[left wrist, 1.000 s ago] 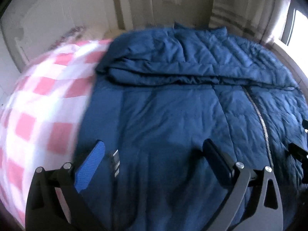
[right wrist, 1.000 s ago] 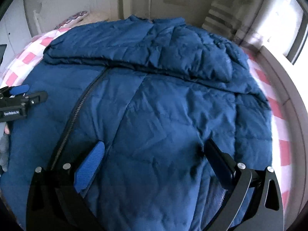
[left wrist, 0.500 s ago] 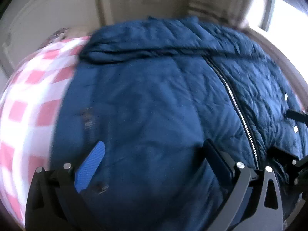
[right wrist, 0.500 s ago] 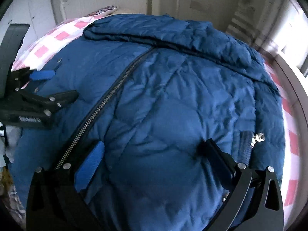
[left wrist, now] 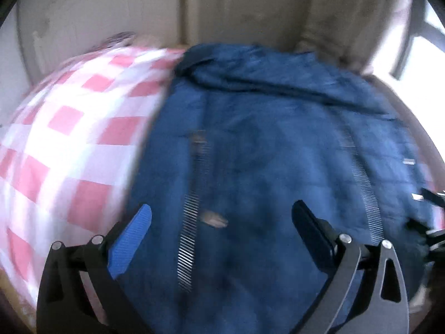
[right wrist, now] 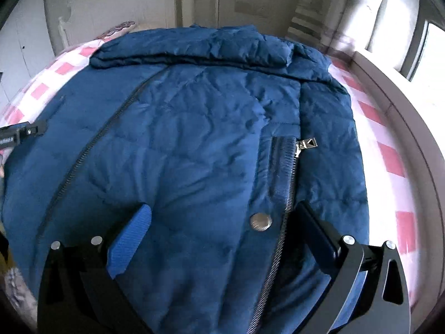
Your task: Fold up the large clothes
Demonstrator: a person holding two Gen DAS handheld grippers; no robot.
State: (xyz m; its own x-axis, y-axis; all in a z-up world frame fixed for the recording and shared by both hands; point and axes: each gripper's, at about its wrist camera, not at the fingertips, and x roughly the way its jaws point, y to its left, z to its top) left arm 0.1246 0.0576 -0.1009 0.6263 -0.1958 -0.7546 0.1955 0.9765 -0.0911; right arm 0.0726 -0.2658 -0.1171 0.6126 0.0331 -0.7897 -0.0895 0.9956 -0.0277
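Navy quilted jacket [right wrist: 194,144] lying spread on a bed with a pink-and-white checked cover [left wrist: 69,139]; it fills the centre of both views. Left gripper [left wrist: 222,236] and right gripper [right wrist: 222,233] each hover over the fabric, fingers wide apart, holding nothing. A metal snap [right wrist: 260,222] lies between the right gripper's fingers, a pocket zipper [right wrist: 294,161] just above.
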